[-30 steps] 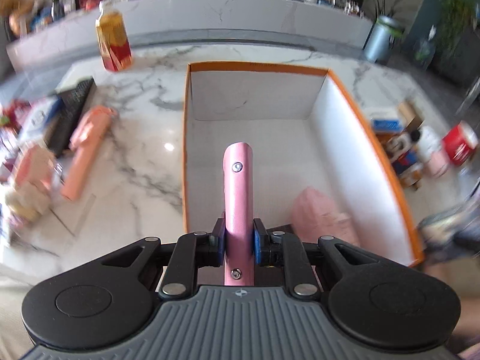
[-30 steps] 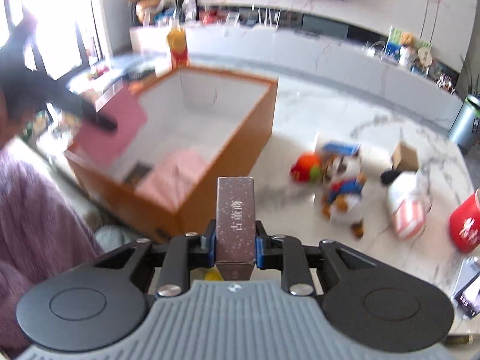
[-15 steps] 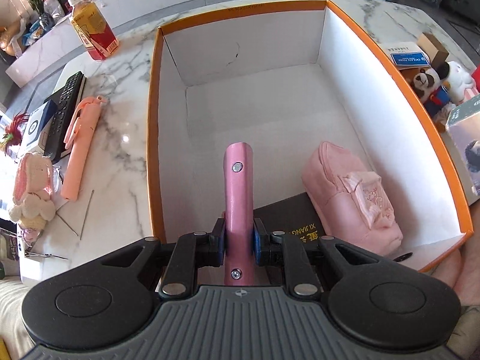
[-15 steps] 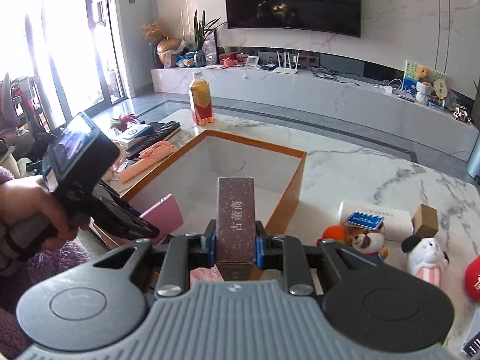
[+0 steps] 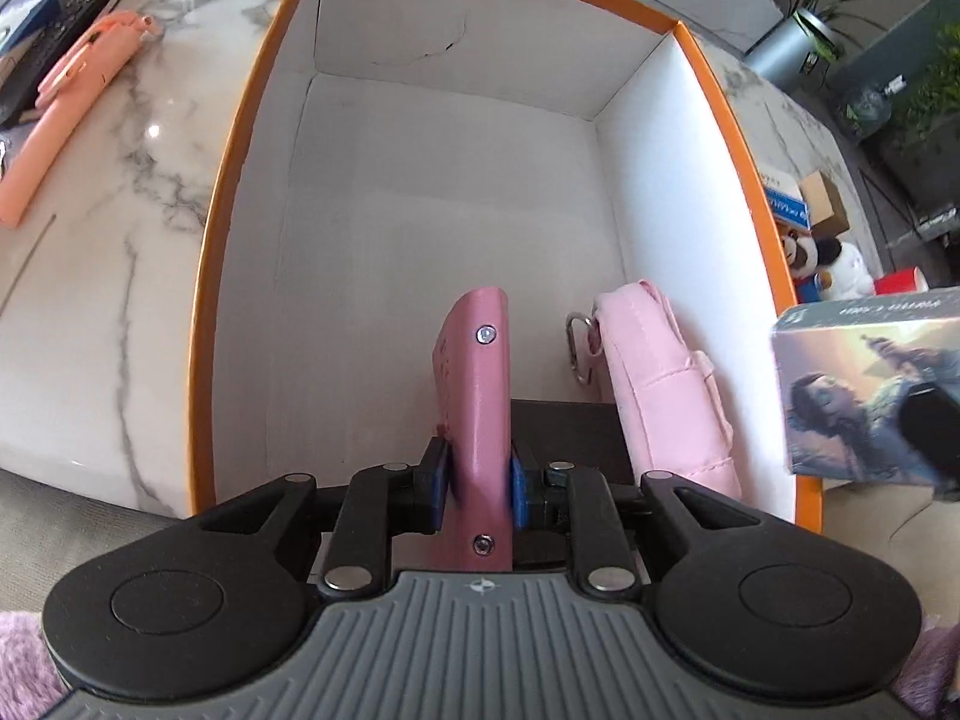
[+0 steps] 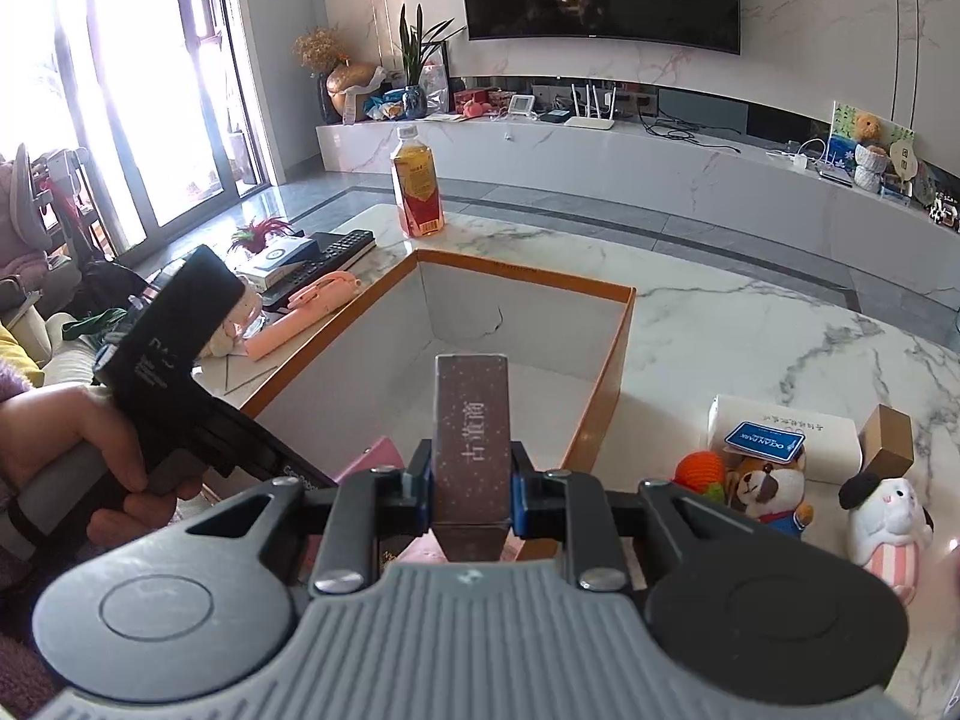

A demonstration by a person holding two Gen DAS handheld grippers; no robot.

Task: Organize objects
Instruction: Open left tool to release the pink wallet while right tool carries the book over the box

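Note:
My left gripper (image 5: 478, 480) points down into the orange box (image 5: 252, 138) with white inner walls. Its jaws are opening, and the flat pink book (image 5: 480, 396) stands loosely between the pads, leaning left. Its lower end is over a dark flat box (image 5: 570, 426) on the floor of the orange box. A pink pouch (image 5: 666, 396) lies against the right inner wall. My right gripper (image 6: 473, 498) is shut on a narrow maroon box (image 6: 473, 438) with pale characters, above the near rim of the orange box (image 6: 618, 348). That held box shows its printed side (image 5: 864, 384) at the right in the left wrist view.
On the marble table left of the orange box lie a peach stick (image 5: 66, 96) and a black remote (image 5: 66, 6). A tea bottle (image 6: 416, 192) stands behind the box. To the right are plush toys (image 6: 768, 486), a white carton (image 6: 780, 438) and a white plush (image 6: 888, 516).
My left gripper has sunk deeper into the orange box, and the pink book now leans between the pads. My right gripper has swung with its maroon box toward the orange box's near rim.

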